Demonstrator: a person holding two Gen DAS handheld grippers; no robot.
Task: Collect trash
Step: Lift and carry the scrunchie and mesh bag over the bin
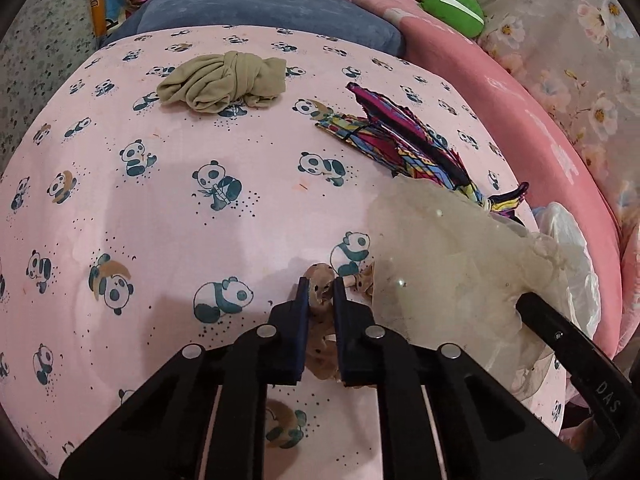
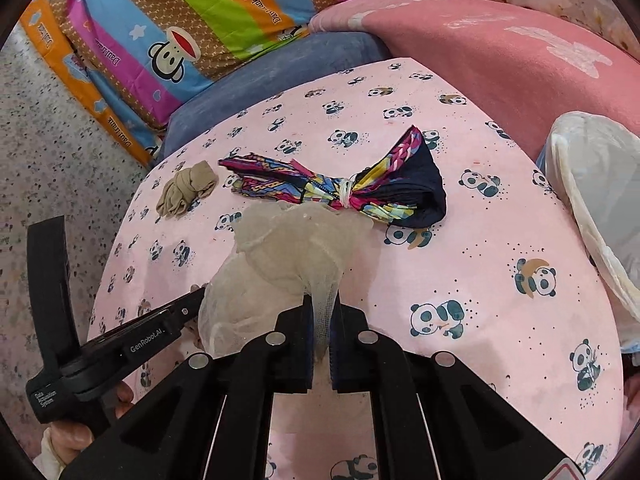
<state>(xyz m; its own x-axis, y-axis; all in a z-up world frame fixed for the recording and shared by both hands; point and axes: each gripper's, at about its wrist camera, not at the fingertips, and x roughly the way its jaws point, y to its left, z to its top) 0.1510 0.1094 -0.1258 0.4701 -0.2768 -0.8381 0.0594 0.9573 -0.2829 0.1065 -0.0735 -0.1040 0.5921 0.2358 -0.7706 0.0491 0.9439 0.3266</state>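
Note:
My left gripper (image 1: pixel 321 286) is shut on a brown speckled scrap of trash (image 1: pixel 320 320), held just above the pink panda sheet (image 1: pixel 180 220). My right gripper (image 2: pixel 322 300) is shut on the edge of a translucent beige mesh bag (image 2: pixel 280 264), which also shows in the left wrist view (image 1: pixel 448 264) right beside the left fingers. The left gripper shows in the right wrist view (image 2: pixel 192 304), pressed against the bag's left side. A small brown scrap (image 1: pixel 362 280) lies by the bag's edge.
A knotted beige stocking (image 1: pixel 224 82) (image 2: pixel 188 190) lies far on the sheet. A tied colourful cloth bundle (image 1: pixel 412 140) (image 2: pixel 340 188) lies behind the bag. A white plastic bag (image 2: pixel 600 200) (image 1: pixel 572 248) sits at the right edge. Pillows and a pink cushion (image 2: pixel 500 60) line the back.

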